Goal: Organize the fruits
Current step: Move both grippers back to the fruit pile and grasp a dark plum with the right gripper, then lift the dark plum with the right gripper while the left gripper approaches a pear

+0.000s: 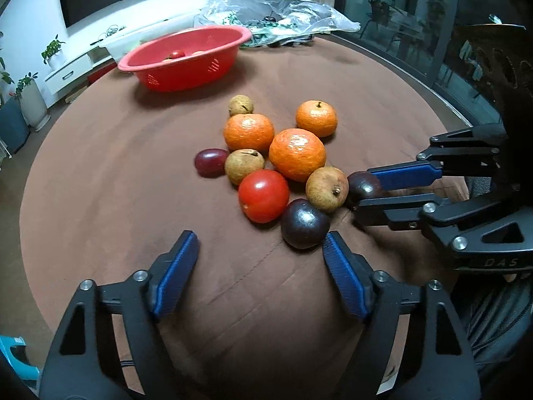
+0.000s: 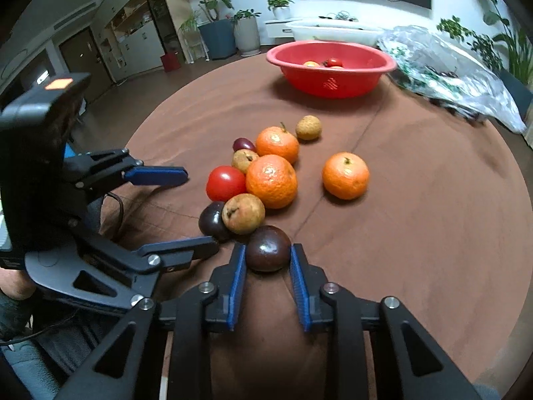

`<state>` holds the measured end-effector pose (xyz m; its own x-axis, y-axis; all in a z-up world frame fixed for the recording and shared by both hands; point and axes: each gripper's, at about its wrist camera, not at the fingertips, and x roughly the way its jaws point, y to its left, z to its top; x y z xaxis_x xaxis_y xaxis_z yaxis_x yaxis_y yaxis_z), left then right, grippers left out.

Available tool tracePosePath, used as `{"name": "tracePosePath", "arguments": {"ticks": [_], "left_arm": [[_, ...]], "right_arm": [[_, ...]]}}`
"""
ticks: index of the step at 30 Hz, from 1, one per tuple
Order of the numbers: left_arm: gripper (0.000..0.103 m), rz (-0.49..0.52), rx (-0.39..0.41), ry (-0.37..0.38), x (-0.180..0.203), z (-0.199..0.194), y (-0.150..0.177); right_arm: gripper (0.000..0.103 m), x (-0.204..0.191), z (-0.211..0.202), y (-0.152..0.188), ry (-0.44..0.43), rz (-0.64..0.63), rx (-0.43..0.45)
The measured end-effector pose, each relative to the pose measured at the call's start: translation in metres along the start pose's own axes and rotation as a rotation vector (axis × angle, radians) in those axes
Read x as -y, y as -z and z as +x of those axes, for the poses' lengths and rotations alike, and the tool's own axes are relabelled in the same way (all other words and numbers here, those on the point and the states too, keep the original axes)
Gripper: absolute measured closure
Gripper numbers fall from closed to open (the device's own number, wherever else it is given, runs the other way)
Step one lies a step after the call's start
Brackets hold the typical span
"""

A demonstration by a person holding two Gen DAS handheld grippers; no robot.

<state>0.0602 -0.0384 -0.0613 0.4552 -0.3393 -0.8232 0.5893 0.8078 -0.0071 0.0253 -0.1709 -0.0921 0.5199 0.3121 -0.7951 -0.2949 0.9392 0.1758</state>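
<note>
Right gripper (image 2: 268, 255) has its blue pads pinched onto a dark purple plum (image 2: 268, 248) at the bottom centre of the right wrist view — narrow grip, fruit squarely between the fingers, still sitting on the brown tablecloth (image 2: 433, 216). The left gripper (image 1: 260, 245) sits at the bottom of its own view with the jaws apart and nothing between them; a second dark plum (image 1: 304, 223) lies just off its right finger.

Rest of the pile is mid-frame: three oranges, a red tomato (image 2: 226, 183), a few tan fruits and a small reddish plum. The red basket (image 2: 329, 66) is up in the upper middle of the right view, well apart from the pile, with a few fruits already in it.

How I'd do this bit — lift straight up before swinging toward the basket, because a tan fruit (image 2: 243, 213) sits right next to the held plum and a sideways drag would probably roll the whole cluster. Round, glossy skin looks slippy, so keep the squeeze steady and lower it into the basket, not drop it.
</note>
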Motion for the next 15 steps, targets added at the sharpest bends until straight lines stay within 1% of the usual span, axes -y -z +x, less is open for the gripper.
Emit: {"name": "tracePosePath", "arguments": {"ticks": [3,5,7,9,11,15], "left_arm": [[0.031,-0.003,-0.004,0.007,0.003,0.003,-0.002],[0.031,-0.009,-0.008,0.010,0.003,0.004,-0.004],[0.036,-0.013,-0.009,0.016,0.004,0.004,-0.005],[0.043,-0.007,-0.008,0.020,0.007,0.004,-0.007],[0.046,-0.004,-0.007,0.027,0.009,0.005,-0.008],[0.049,-0.003,-0.003,0.030,0.010,0.009,-0.014]], "right_arm": [[0.074,0.005,-0.004,0.004,0.004,0.033,-0.009],[0.074,0.004,-0.007,0.006,0.011,0.040,-0.008],[0.074,0.005,-0.010,0.008,0.018,0.055,-0.014],[0.074,0.008,-0.012,0.010,0.026,0.080,-0.019],[0.074,0.009,-0.016,0.012,0.025,0.098,-0.015],[0.074,0.008,-0.020,0.014,0.024,0.107,-0.005]]}}
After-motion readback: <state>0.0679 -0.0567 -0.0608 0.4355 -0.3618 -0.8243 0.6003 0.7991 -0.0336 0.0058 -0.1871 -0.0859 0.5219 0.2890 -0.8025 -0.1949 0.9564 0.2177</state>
